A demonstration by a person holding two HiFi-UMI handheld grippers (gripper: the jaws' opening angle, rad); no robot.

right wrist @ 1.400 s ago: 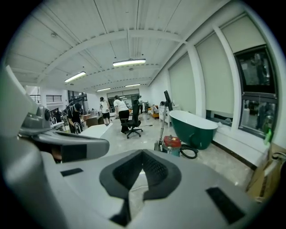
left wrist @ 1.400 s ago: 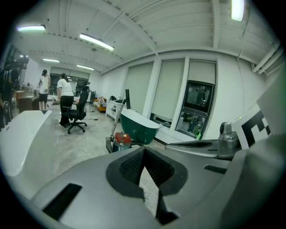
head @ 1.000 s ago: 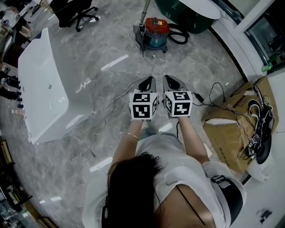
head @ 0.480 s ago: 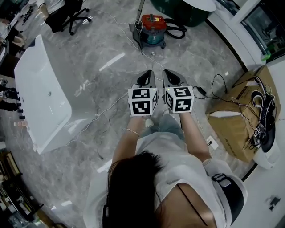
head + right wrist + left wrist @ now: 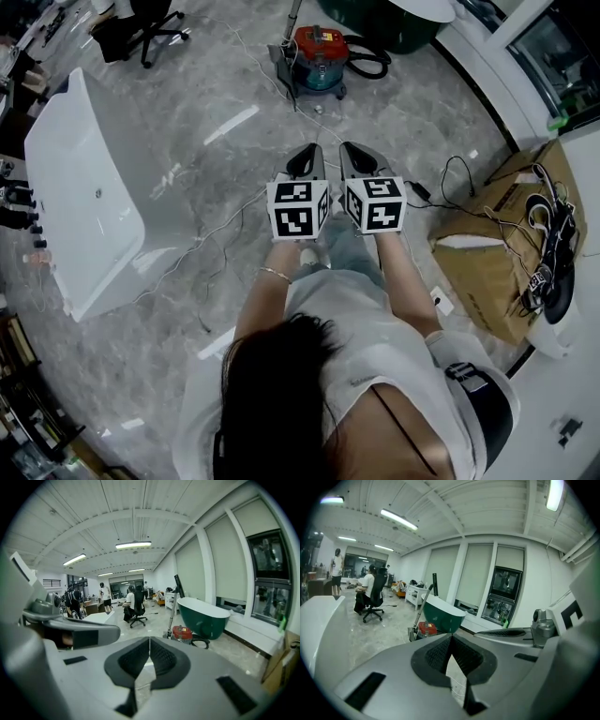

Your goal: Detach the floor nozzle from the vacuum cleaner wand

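A person (image 5: 328, 375) is standing on the grey marble floor (image 5: 206, 103) and holding both tools out in front at chest height, side by side and just apart. The left gripper (image 5: 308, 155) is pointing forward and a little downward; its jaws are pressing together along their dark ribbed pads (image 5: 440, 653) with nothing between them. The right gripper (image 5: 359, 152) is sitting just beside it at the same slant, its jaws likewise closed tight and carrying nothing.

The vacuum cleaner (image 5: 317, 56), a red canister on a teal base, is standing on the floor well ahead of both grippers, apart from them. Its wand (image 5: 173, 604) is rising at a slant from the canister's left side. At the foot of the wand a small grey piece, probably the floor nozzle (image 5: 279, 54), is resting on the floor against the canister, though it is too small to make out clearly. A black hose (image 5: 377, 73) is looping on the canister's right.

A green bathtub (image 5: 204, 613) is standing just behind the vacuum cleaner. A white bathtub (image 5: 84, 197) is lying off to the person's left, and a cardboard box (image 5: 483, 281) draped with cables (image 5: 450, 187) is sitting to the right. An office chair (image 5: 155, 23) is standing in the far left corner.
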